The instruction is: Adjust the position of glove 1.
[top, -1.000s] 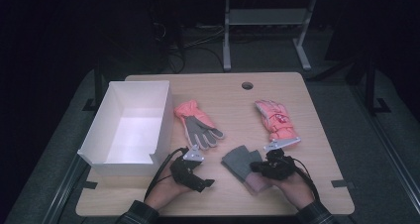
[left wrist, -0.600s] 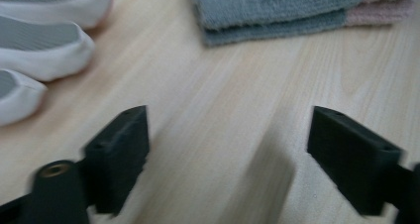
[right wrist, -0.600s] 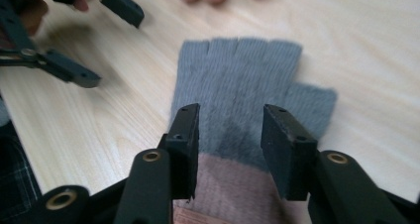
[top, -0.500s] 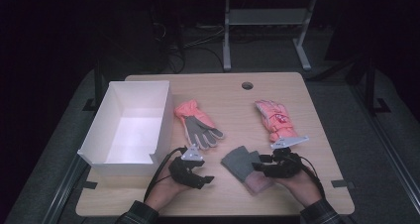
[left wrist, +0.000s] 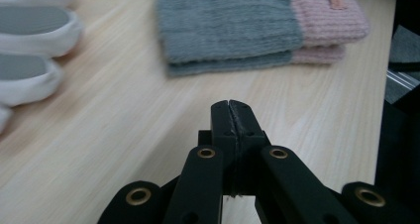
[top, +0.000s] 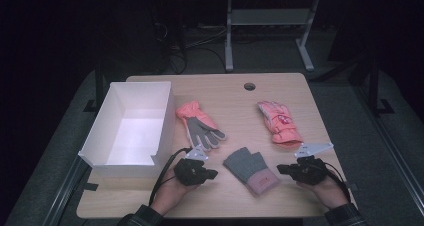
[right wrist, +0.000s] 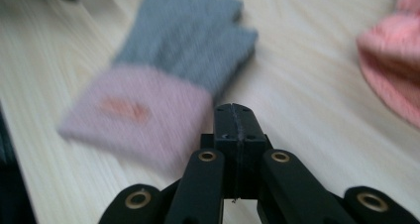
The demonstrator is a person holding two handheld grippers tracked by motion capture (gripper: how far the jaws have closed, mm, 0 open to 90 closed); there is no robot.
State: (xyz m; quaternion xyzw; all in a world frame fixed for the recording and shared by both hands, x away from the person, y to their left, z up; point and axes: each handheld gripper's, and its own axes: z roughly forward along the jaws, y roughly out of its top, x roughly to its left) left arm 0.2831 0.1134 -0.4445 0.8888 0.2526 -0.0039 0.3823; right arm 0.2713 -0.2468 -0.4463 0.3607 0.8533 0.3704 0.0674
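A folded grey knit glove with a pink cuff [top: 251,169] lies flat on the light wooden bench [top: 235,98], between the two hand-held grippers and touching neither. The left hand-held gripper [top: 212,174] sits just to its left with its tip aimed at the glove; its jaws have just been closing and now meet with nothing between them. The right hand-held gripper [top: 281,169] rests just to the glove's right, its jaws also pressed together on nothing after a brief opening and closing. In the left gripper view the glove [left wrist: 257,26] is cut off at the top edge. In the right gripper view the glove [right wrist: 168,80] is blurred, its cuff label unreadable.
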